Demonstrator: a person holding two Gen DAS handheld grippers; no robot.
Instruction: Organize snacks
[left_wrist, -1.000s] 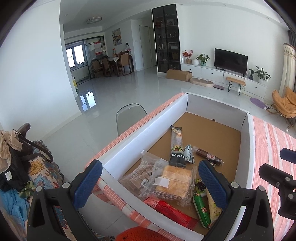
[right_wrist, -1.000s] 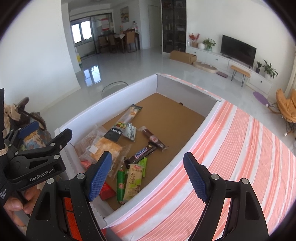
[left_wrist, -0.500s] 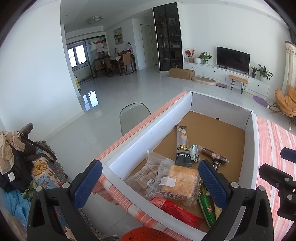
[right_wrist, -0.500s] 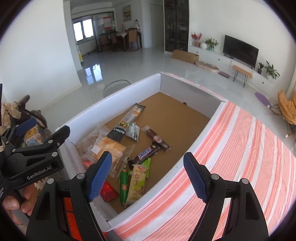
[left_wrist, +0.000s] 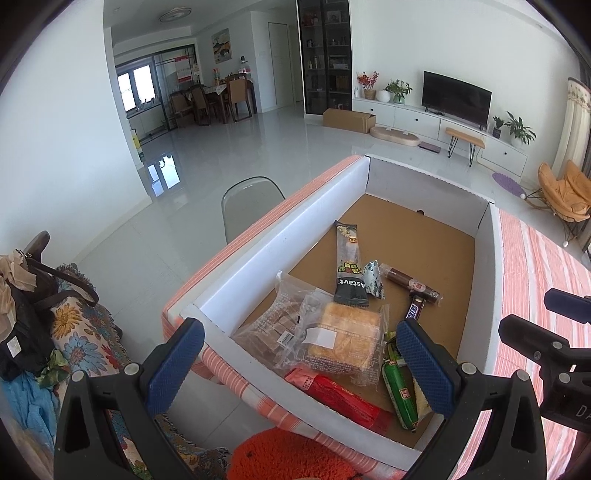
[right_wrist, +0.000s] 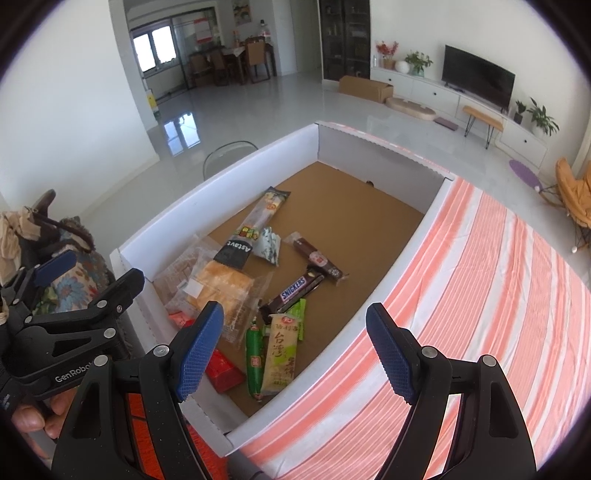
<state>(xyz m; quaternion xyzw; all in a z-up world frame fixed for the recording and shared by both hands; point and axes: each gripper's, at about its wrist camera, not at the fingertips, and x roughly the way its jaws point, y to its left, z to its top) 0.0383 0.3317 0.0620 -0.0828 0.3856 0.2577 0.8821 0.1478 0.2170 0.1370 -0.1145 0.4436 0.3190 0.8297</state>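
Observation:
A white-walled cardboard box (left_wrist: 280, 236) (right_wrist: 221, 184) with a brown floor holds several snacks at its near end. Among them are a bagged bread slice (left_wrist: 343, 341) (right_wrist: 221, 286), a clear bag of biscuits (left_wrist: 273, 325), a black Astavt bar (left_wrist: 349, 266) (right_wrist: 255, 229), a Snickers bar (right_wrist: 295, 291) (left_wrist: 413, 312), a brown sausage stick (right_wrist: 319, 260) (left_wrist: 410, 282), a green sausage (right_wrist: 254, 360) (left_wrist: 400, 391), a green-and-cream packet (right_wrist: 282, 350) and a red packet (left_wrist: 343, 395) (right_wrist: 223, 369). My left gripper (left_wrist: 299, 365) hangs open above the box's near left corner. My right gripper (right_wrist: 295, 349) is open over the near right wall. Both hold nothing.
The box sits on a table under an orange-and-white striped cloth (right_wrist: 480, 295). A grey chair back (left_wrist: 251, 203) stands beyond the left wall. Bags and a floral cloth (left_wrist: 55, 325) lie at the left. Something fuzzy and orange (left_wrist: 291, 458) lies below the left gripper. A hand (right_wrist: 37, 417) holds the left gripper.
Both views have tilted slightly upward, so the box and snacks sit a little lower in the frames. Neither gripper has opened or shut, and no snack has moved.

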